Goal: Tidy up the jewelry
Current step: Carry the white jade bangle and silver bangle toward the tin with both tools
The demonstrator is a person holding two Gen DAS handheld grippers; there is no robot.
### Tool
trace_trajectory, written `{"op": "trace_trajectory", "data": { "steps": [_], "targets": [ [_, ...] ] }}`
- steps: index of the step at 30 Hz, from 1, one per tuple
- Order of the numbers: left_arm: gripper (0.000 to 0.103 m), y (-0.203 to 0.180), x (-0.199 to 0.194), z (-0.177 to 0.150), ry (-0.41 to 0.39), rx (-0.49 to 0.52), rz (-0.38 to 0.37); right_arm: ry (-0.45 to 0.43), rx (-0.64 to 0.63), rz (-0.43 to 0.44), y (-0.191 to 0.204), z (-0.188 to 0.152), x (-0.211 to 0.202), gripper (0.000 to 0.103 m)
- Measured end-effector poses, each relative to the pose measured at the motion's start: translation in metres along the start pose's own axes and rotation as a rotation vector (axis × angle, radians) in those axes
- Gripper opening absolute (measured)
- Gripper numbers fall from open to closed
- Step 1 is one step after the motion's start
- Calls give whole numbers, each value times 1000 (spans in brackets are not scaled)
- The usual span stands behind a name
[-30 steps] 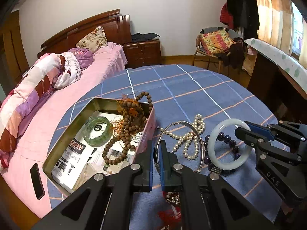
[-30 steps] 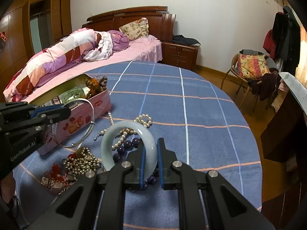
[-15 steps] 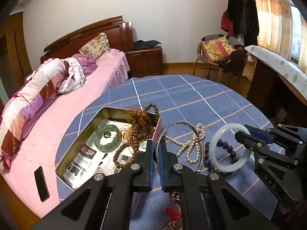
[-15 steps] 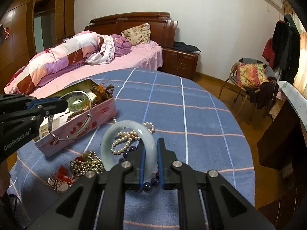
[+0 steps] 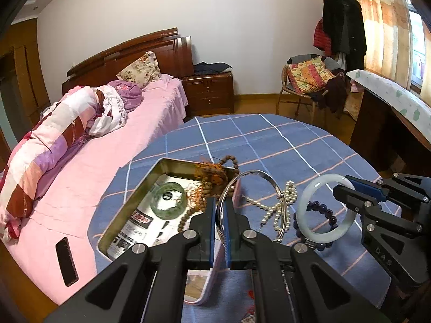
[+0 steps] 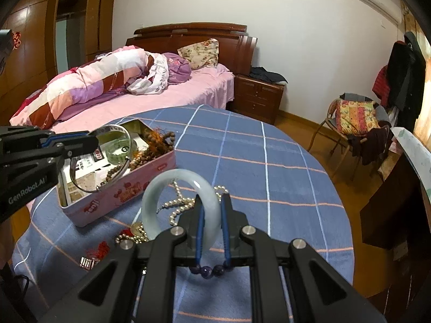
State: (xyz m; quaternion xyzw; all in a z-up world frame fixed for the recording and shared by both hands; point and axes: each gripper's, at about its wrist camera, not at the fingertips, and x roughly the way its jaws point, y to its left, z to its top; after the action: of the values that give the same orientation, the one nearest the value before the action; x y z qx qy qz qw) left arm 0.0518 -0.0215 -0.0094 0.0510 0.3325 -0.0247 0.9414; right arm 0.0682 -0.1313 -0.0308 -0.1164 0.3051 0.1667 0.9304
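The left gripper [image 5: 221, 215] is clenched on a thin silver bangle [image 5: 265, 177], held over the edge of the open pink tin [image 6: 121, 191]. The right gripper [image 6: 212, 215] grasps a pale jade bangle [image 6: 161, 188], upright above the blue checked table [image 6: 269, 167]. Inside the tin lie a green bangle [image 5: 168, 200], brown wooden beads [image 5: 212, 180] and printed paper [image 5: 140, 226]. A pearl strand [image 5: 282, 207] lies on the cloth.

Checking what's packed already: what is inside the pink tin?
Inside the pink tin: green bangle, brown beads draped over the rim, printed paper. Anything beneath them is covered.
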Motion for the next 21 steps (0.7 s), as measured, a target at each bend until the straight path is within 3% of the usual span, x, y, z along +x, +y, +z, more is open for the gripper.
{"op": "trace_trajectory", "data": {
  "steps": [21],
  "targets": [
    [4, 63, 13, -1, 19, -43, 97, -8, -104, 55, 44, 33, 15, 14]
  ]
}}
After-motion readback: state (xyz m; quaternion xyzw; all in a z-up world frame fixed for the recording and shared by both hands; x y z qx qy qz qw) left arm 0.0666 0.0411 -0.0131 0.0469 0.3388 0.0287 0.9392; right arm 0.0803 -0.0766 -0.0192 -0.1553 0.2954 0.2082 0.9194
